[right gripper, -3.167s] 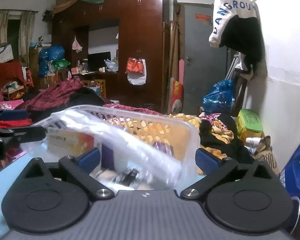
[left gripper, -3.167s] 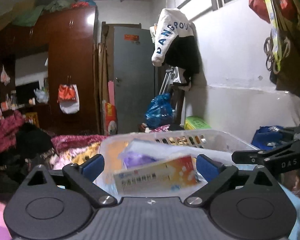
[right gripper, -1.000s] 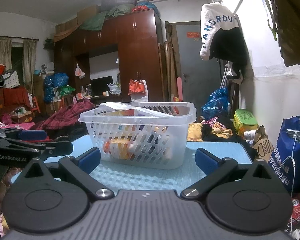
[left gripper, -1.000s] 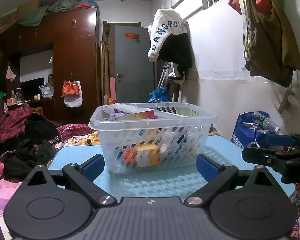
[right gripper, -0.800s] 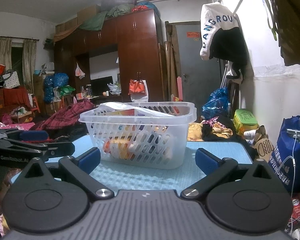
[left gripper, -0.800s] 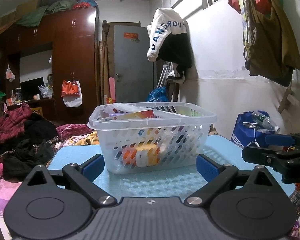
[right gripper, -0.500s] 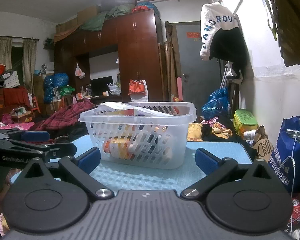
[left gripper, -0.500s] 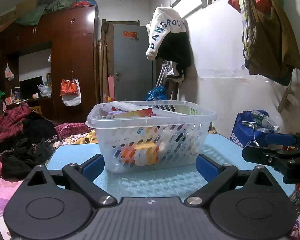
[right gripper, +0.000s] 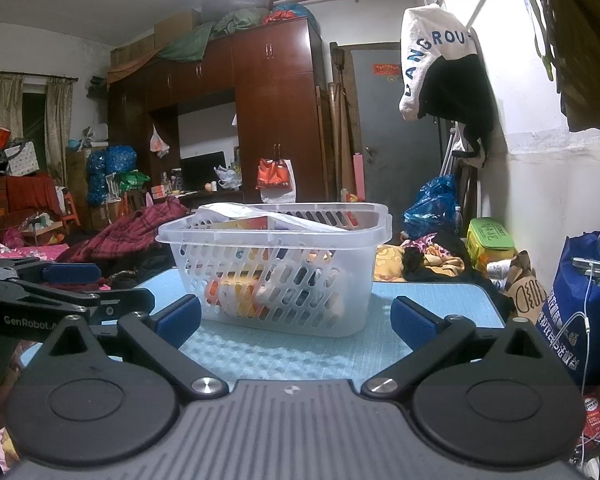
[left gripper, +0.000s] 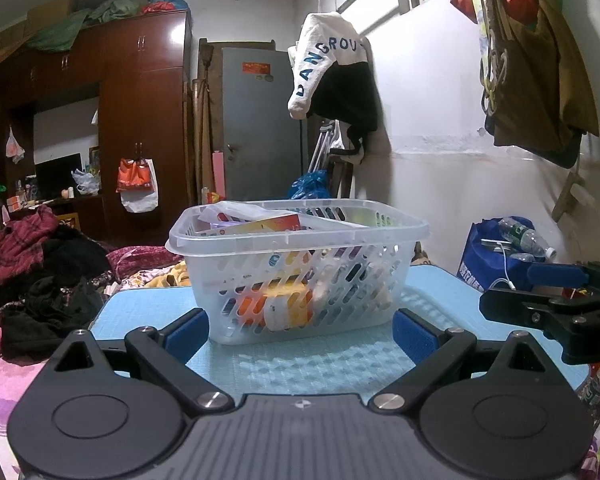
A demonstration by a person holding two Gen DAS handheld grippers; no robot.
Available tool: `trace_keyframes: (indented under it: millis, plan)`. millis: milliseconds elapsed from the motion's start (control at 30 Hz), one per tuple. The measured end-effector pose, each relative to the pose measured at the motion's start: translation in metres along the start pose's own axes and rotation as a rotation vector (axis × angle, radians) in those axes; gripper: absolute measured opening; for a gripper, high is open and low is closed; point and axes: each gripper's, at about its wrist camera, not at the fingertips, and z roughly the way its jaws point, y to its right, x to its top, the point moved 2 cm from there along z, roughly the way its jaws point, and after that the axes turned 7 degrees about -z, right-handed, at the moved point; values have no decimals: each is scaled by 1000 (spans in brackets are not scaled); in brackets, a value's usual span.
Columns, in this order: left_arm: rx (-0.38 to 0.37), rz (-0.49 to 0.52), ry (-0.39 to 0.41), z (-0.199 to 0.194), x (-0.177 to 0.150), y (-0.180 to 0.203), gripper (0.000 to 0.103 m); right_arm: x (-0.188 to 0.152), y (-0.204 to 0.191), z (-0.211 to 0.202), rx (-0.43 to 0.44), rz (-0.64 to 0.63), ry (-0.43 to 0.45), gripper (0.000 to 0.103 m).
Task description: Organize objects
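Both grippers have drawn back from the white slotted basket (left gripper: 300,276), which earlier filled each view. It stands upright on the light blue table (left gripper: 312,360), packed with boxes and a plastic bag. The left gripper (left gripper: 300,330) and right gripper (right gripper: 296,316) hang just short of the basket, jaws spread wide, gripping nothing.
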Motion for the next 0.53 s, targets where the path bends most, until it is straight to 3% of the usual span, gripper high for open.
trace_keyframes:
  millis: [533]
  plan:
    - [-13, 2, 20, -2, -1, 0, 99, -1, -3, 2, 3, -6, -5, 103]
